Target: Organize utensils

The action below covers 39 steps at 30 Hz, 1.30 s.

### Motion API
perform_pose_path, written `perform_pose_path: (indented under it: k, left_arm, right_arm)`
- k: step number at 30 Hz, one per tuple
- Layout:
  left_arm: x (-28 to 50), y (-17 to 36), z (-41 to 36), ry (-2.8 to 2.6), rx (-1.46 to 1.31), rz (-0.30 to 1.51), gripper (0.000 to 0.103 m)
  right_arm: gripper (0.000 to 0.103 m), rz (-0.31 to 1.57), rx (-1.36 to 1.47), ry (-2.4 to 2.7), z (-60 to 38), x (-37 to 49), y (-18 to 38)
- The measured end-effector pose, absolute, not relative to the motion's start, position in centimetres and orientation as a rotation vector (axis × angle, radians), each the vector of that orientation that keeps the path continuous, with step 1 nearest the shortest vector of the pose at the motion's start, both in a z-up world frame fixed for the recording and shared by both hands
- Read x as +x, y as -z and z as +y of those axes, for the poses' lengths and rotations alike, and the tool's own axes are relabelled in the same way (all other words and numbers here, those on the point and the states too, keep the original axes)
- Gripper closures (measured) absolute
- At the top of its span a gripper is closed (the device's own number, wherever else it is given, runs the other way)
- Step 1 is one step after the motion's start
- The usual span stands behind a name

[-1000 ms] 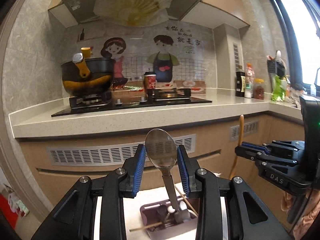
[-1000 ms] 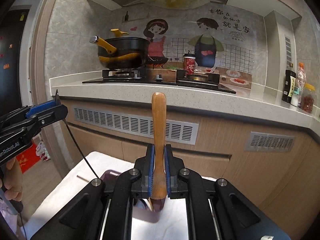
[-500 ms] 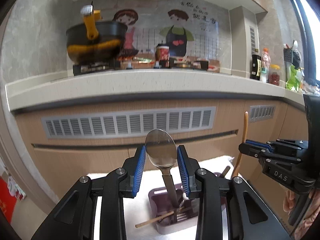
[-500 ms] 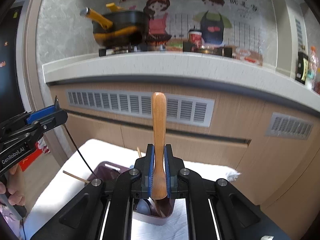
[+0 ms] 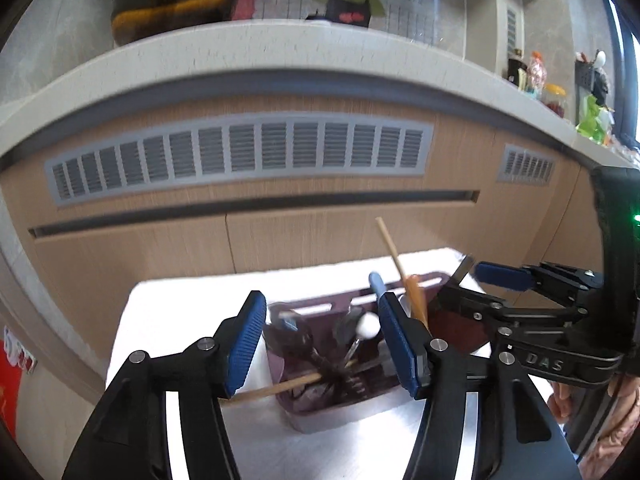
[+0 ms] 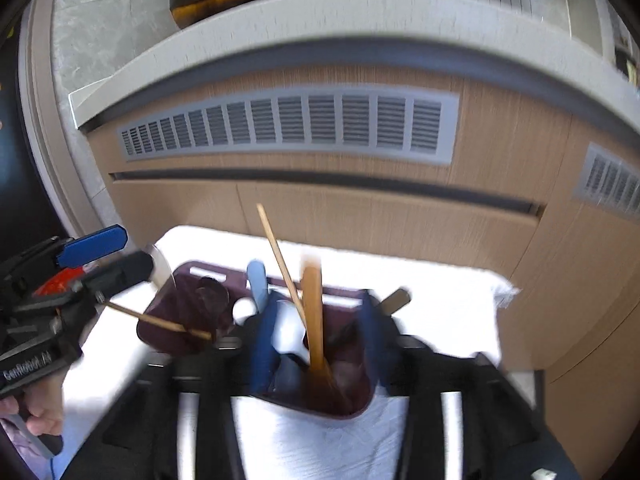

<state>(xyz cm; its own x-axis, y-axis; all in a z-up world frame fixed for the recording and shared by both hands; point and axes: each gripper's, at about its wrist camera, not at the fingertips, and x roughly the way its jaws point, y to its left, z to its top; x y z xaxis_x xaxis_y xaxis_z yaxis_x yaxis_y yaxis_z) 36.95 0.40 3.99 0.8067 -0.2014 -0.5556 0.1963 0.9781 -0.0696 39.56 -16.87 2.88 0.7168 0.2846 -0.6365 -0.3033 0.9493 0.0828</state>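
Note:
A purple utensil holder [image 5: 320, 420] stands on the white cloth, right under both grippers. My left gripper [image 5: 322, 336] hangs over its left compartment with jaws opening; a blurred metal spoon [image 5: 298, 338] sits loose between and below them, inside the holder. My right gripper [image 6: 318, 340] straddles the right compartment of the holder [image 6: 352, 406], jaws opening too. The wooden spoon [image 6: 314, 320] stands free in the holder between its pads, touching neither. From the right wrist, the left gripper [image 6: 92, 256] shows at the left edge.
Chopsticks [image 6: 280, 256] lean out of the holder and one chopstick [image 5: 276, 390] pokes out sideways to the left. A blue-handled utensil [image 6: 256, 280] stands in it. The white cloth [image 5: 168, 312] covers a small table before wooden cabinet fronts [image 5: 280, 236]; a pot [image 5: 172, 4] sits on the counter above.
Both grippers have come down onto the holder and tilted downward. The left one has let go of the metal spoon and the right one the wooden spoon; both utensils now sit in the holder.

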Motion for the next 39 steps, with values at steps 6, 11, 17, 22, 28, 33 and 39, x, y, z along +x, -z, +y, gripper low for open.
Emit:
perform_pose_path:
  k: [6, 11, 17, 22, 28, 33, 39]
  left_arm:
    - [34.1, -2.9, 1.4, 0.189, -0.097, 0.623, 0.044]
    - [28.8, -2.4, 1.8, 0.131, -0.108, 0.628, 0.04]
    - [21.6, -1.5, 1.3, 0.117, -0.068, 0.655, 0.033]
    - [15.5, -1.0, 1.1, 0.08, -0.065, 0.62, 0.021]
    - [11.9, -0.6, 0.0, 0.059, -0.011, 0.6, 0.016]
    - [10.6, -0.7, 0.0, 0.033, -0.029, 0.587, 0.012]
    - [10.2, -1.3, 0.3, 0.025, -0.048, 0.579, 0.012]
  right_arm:
    - [0.049, 0.731, 0.02, -0.299, -17.9, 36.9, -1.0]
    - [0.047, 0.706, 0.046, -0.275, -18.7, 31.9, -0.9]
    - [0.024, 0.62, 0.014, -0.253, -19.2, 24.0, -2.6]
    - [0.0, 0.577, 0.006, -0.223, -19.7, 18.1, -3.2]
    - [0.0, 0.575, -0.064, -0.111, -19.9, 14.4, -1.8]
    - [0.0, 0.565, -0.078, -0.091, -20.1, 12.5, -1.5]
    - [0.0, 0.538, -0.083, -0.092, -20.3, 11.9, -2.0]
